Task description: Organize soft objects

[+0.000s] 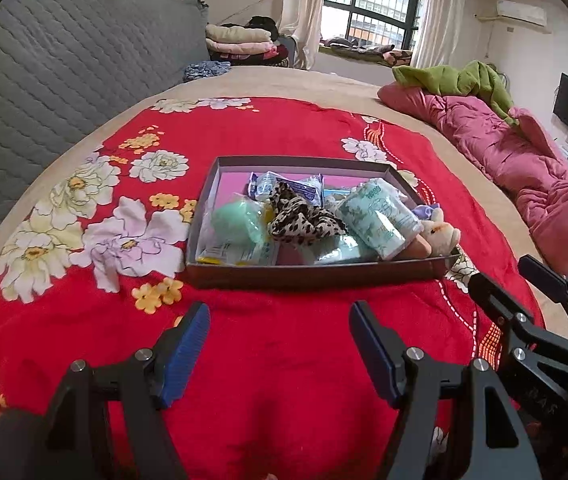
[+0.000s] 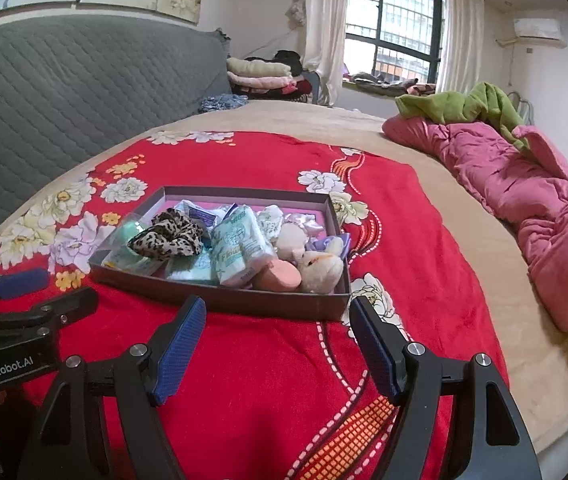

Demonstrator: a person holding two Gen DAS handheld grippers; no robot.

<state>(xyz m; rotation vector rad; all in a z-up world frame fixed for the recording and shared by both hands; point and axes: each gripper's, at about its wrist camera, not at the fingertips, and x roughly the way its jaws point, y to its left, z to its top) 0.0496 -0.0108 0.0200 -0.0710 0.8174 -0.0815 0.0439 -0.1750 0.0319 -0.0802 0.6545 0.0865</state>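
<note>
On the bed, the red floral blanket (image 1: 275,344) carries a shallow brown box (image 1: 308,272) at its middle. From left to right the box holds a mint-green packet (image 1: 235,220), a leopard-print scrunchie (image 1: 304,220), a tissue pack (image 1: 380,220) and a plush toy (image 1: 442,234) against the right wall, apparently gathered there for sorting. The left tool (image 1: 279,344) and right tool (image 2: 277,340) hover near the box's near wall, each spread wide and empty. Bare blanket lies left and near; the pink quilt (image 2: 524,208) crowds the right.
</note>
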